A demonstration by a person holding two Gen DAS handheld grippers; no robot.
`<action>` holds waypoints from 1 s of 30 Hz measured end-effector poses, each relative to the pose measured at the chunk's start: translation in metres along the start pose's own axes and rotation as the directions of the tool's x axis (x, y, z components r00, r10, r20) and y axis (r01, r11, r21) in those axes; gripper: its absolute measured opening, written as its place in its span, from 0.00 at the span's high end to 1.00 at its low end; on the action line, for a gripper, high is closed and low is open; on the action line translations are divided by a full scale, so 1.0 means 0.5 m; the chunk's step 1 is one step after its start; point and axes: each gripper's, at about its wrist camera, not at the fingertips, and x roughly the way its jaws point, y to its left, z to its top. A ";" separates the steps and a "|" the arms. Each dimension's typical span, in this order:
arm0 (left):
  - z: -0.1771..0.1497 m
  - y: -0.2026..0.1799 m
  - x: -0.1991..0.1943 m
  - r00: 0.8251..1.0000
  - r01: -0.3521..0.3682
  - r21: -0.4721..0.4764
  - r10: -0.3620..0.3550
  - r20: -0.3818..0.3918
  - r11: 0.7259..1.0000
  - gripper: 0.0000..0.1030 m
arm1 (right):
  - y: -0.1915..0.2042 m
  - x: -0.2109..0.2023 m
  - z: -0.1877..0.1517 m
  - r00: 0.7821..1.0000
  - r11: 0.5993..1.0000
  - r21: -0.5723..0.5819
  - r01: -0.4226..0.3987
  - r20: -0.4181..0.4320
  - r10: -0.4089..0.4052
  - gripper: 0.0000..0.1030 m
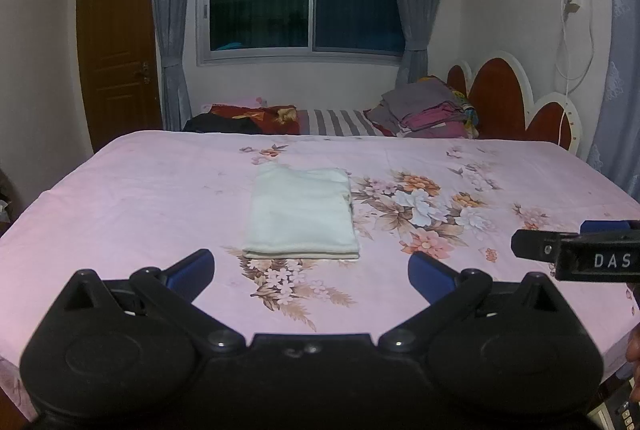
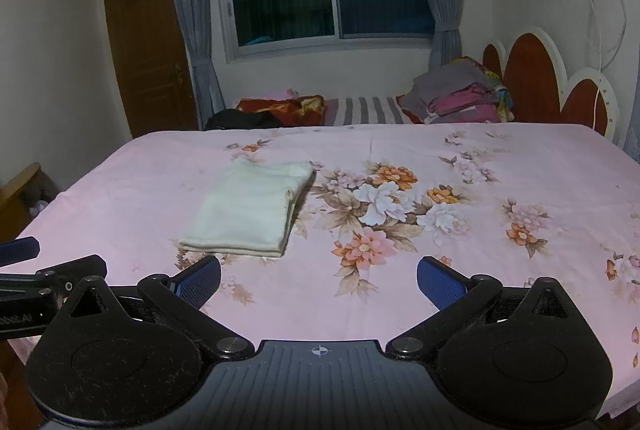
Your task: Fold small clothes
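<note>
We have the folded cloth (image 1: pixel 301 212) lying flat on the bed sheet (image 1: pixel 140 190), just ahead of our left gripper (image 1: pixel 311 272), whose jaws stand wide apart. Our right gripper (image 2: pixel 319 280), likewise spread, sits right of the cloth. Behind the bed, a clothes pile (image 1: pixel 428 108) rests beside the headboard (image 1: pixel 496 94), below the window (image 1: pixel 300 2).

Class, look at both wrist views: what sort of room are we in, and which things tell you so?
Most likely a home bedroom: a bed, its scalloped headboard, and a curtained window.

A home bedroom: bed (image 1: pixel 160 190), curtains (image 1: pixel 172 10), headboard (image 1: pixel 496 98)
</note>
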 end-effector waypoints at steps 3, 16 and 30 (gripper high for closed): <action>0.000 -0.001 0.000 1.000 0.000 0.001 0.000 0.001 1.000 0.00 | -0.004 -0.002 -0.001 1.000 1.000 0.001 -0.001 -0.001 0.001 0.00; 0.001 -0.005 0.001 1.000 0.005 0.008 -0.005 0.004 1.000 0.00 | -0.009 -0.007 -0.002 1.000 1.000 0.004 -0.001 -0.002 0.001 0.00; 0.004 -0.001 0.005 1.000 0.003 0.013 -0.003 0.008 1.000 0.00 | -0.010 -0.005 -0.002 1.000 1.000 -0.002 -0.010 -0.009 0.010 0.00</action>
